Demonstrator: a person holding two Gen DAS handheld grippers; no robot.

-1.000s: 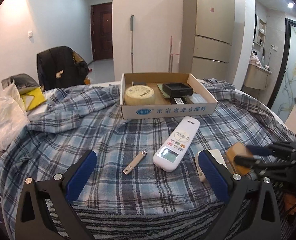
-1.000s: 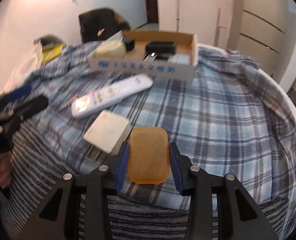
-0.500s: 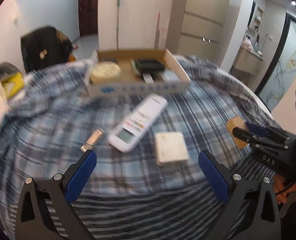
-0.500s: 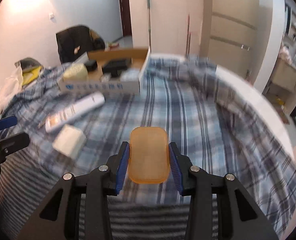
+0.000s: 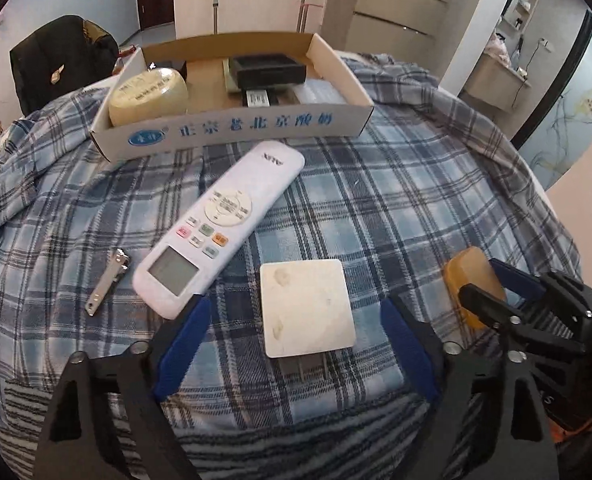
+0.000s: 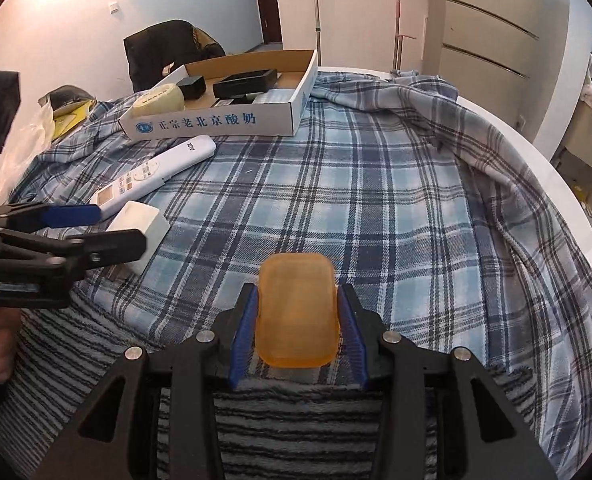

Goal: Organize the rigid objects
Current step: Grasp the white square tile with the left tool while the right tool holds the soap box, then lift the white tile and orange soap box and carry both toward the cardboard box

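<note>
My right gripper (image 6: 297,308) is shut on an orange translucent case (image 6: 296,310), held above the plaid cloth; the case also shows in the left wrist view (image 5: 471,284). My left gripper (image 5: 296,324) is open, its fingers on either side of a white square box (image 5: 305,308), which also shows in the right wrist view (image 6: 142,228). A white remote (image 5: 220,224) lies beyond it, a metal nail clipper (image 5: 108,282) to its left. A cardboard box (image 5: 232,128) at the back holds a round yellow tin (image 5: 148,96) and black items (image 5: 268,68).
The plaid cloth (image 6: 375,200) covers a round table, bunched at the right rear. A black bag on a chair (image 5: 60,64) stands behind on the left. A plastic bag and yellow item (image 6: 64,116) lie at the left edge. A fridge stands at the back.
My left gripper has moved forward and down so the white square box lies between its fingers. My right gripper still holds the orange case and has swung back to the left.
</note>
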